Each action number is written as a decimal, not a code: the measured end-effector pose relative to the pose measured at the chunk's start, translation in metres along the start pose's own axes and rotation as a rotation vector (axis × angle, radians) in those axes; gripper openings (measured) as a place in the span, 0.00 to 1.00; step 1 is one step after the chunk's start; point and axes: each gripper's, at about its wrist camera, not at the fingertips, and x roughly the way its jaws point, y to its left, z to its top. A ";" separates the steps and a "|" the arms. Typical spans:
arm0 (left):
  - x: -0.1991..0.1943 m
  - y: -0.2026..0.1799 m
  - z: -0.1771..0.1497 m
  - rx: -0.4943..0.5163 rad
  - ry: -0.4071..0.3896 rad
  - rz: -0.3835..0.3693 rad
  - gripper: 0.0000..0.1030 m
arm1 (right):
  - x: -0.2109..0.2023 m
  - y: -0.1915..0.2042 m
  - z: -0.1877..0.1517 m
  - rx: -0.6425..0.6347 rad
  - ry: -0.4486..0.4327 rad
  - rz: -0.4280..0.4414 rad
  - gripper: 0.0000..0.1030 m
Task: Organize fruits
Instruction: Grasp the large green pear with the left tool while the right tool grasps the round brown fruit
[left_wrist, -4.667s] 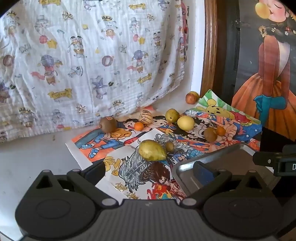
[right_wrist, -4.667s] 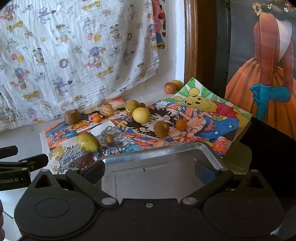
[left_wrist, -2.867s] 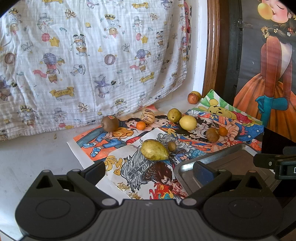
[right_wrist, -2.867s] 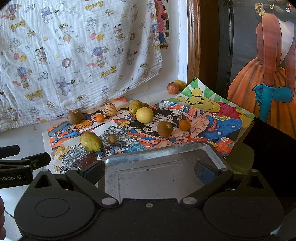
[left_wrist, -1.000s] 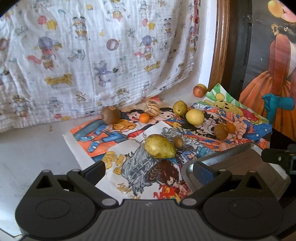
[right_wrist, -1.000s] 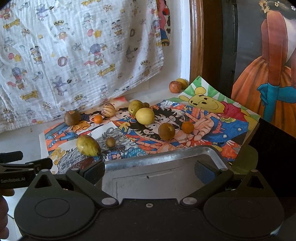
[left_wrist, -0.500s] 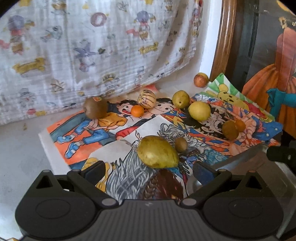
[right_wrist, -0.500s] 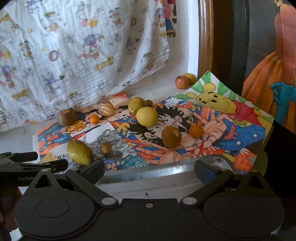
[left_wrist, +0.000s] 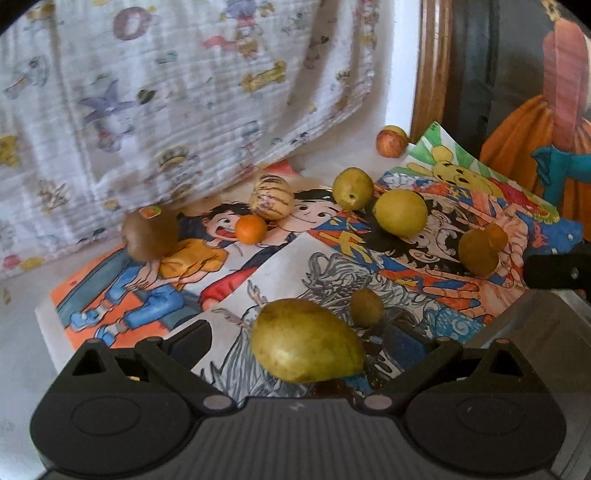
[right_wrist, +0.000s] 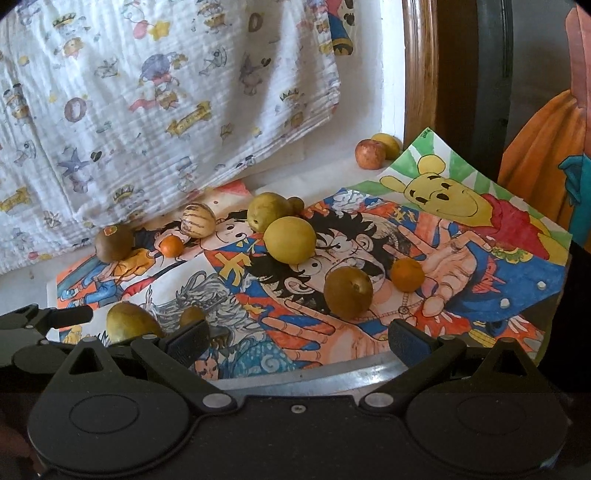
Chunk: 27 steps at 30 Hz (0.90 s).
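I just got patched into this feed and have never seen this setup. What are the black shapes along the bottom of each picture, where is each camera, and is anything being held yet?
Each picture comes from a fisheye camera mounted on a hand-held two-finger gripper, looking forward along its fingers. The black shapes are the gripper bodies themselves. The left gripper is open, with the large yellow-green oval fruit lying between its fingers, not yet squeezed. The right gripper is open too and holds nothing; below it is the rim of a grey metal tray. The fruits lie loose on colourful cartoon posters: a round yellow fruit, a brown round fruit, a small orange fruit, a striped pale fruit, and others. A cartoon-printed white cloth hangs behind.
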 end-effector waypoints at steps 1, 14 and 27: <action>0.002 -0.001 0.000 0.014 0.002 -0.001 0.95 | 0.002 0.000 0.001 0.003 0.001 0.001 1.00; 0.023 -0.014 -0.005 0.168 0.044 -0.017 0.78 | 0.031 0.000 0.006 0.004 0.036 0.022 1.00; 0.021 0.000 -0.004 0.098 0.039 -0.068 0.75 | 0.045 0.012 0.009 -0.041 0.053 0.036 1.00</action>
